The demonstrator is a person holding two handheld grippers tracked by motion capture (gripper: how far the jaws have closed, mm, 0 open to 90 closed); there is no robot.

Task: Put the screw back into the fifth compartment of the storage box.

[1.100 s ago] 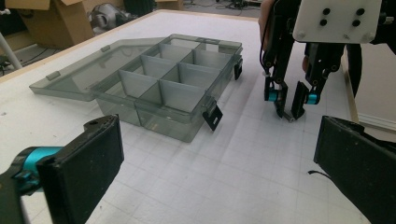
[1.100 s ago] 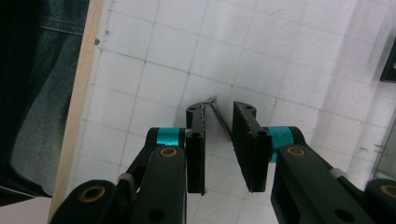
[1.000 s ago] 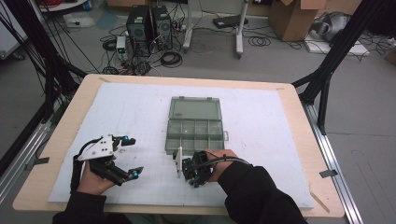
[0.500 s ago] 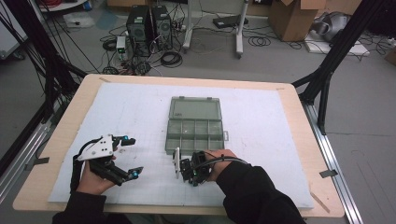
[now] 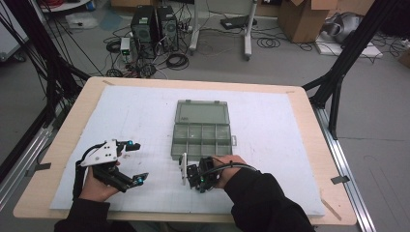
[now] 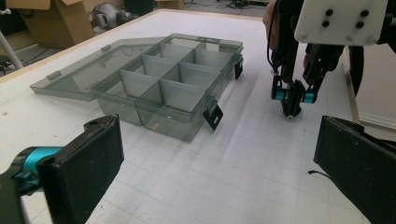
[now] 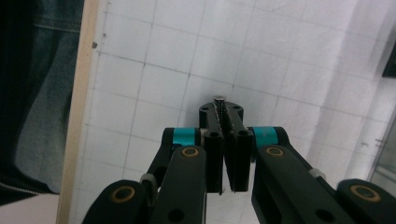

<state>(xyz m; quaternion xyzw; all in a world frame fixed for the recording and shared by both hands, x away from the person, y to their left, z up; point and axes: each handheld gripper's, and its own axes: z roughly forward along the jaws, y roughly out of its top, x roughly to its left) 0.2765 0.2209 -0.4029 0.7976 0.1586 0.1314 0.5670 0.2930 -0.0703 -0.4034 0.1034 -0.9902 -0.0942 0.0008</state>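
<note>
We're over the counter (image 5: 63, 145), its white gridded mat spread nearly edge to edge. The right tool (image 7: 227, 108) points down at the mat near the counter's near edge, just short of the clear compartment box (image 5: 201, 130). Its jaws have just been closing and now stand pressed together, with a small screw (image 7: 218, 99) pinched at their very tips; we see its head poking out above the pads in the right gripper view. From the left gripper view, that same right tool (image 6: 293, 100) hangs with its tips just above or on the mat, we cannot tell which.

The box sits around the middle of the counter, lid swung flat open toward the far edge, its compartments looking empty from here. A black latch (image 6: 213, 115) dangles from its near side.

Over by the near-left corner, the left tool (image 5: 137, 162) rests in the person's hand, well apart from the box. Its jaws stand wide apart with nothing between them, only mat showing in the gap in the left gripper view.
</note>
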